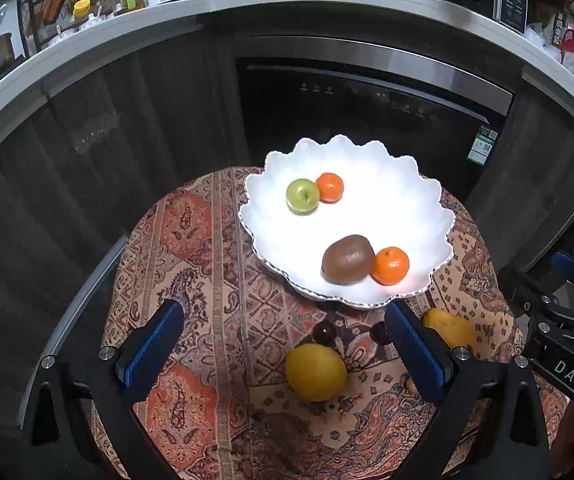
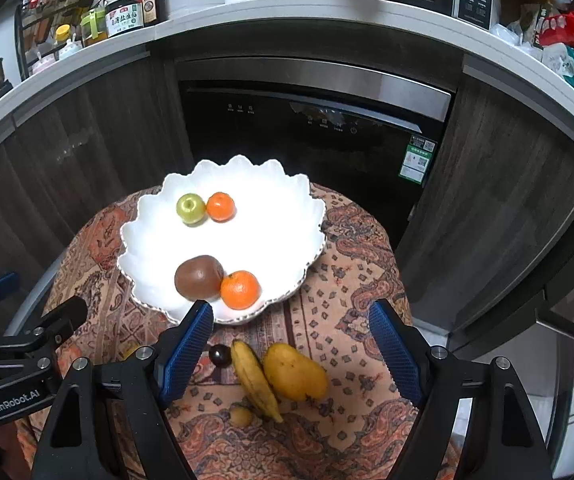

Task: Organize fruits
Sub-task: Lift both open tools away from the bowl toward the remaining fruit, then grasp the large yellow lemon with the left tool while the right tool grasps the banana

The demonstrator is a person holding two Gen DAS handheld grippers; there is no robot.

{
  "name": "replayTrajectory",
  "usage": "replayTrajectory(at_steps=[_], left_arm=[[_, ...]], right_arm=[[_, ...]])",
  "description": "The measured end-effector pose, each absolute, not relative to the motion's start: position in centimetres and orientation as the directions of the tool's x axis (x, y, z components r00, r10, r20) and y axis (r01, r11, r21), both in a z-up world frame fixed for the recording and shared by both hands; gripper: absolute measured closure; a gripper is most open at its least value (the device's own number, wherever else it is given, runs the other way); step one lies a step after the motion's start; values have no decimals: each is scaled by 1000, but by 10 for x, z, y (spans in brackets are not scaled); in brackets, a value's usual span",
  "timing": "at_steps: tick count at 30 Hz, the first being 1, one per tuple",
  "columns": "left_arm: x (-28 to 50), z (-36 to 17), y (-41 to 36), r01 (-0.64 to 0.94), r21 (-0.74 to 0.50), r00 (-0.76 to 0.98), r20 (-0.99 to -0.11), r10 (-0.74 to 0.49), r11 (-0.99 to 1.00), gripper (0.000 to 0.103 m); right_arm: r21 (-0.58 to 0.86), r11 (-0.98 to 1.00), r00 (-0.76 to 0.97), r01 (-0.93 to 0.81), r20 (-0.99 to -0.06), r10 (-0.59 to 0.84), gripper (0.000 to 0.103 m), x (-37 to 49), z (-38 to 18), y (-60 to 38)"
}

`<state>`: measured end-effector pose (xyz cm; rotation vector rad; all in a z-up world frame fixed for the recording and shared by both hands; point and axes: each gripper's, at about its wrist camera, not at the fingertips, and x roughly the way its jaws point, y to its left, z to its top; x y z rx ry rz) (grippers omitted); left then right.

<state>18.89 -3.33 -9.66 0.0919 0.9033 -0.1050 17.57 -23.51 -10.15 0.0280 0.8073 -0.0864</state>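
Observation:
A white scalloped plate on a patterned cloth holds a green apple, two oranges and a brown kiwi. On the cloth lie a lemon, two dark grapes, a banana, a yellow mango and a small yellow fruit. My left gripper is open and empty above the lemon. My right gripper is open and empty above the banana and mango.
The cloth-covered small table stands in front of a dark built-in dishwasher. A counter above holds bottles, a spice rack and a microwave. The table drops off on all sides.

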Motion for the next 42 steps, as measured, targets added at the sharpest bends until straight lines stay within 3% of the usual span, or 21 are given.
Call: replayTrajectory(at_steps=[29,42], left_arm=[[178,-158,-40,133,21,538,-841,-54,991,2],[184,-196,-44,134,22,483,-874,-46,991,7]], right_arm=[[-5,994,613,111,-787,-73,22,161,-158,-241],[2,994,570,114,-819,-63,22,164,-192,-242]])
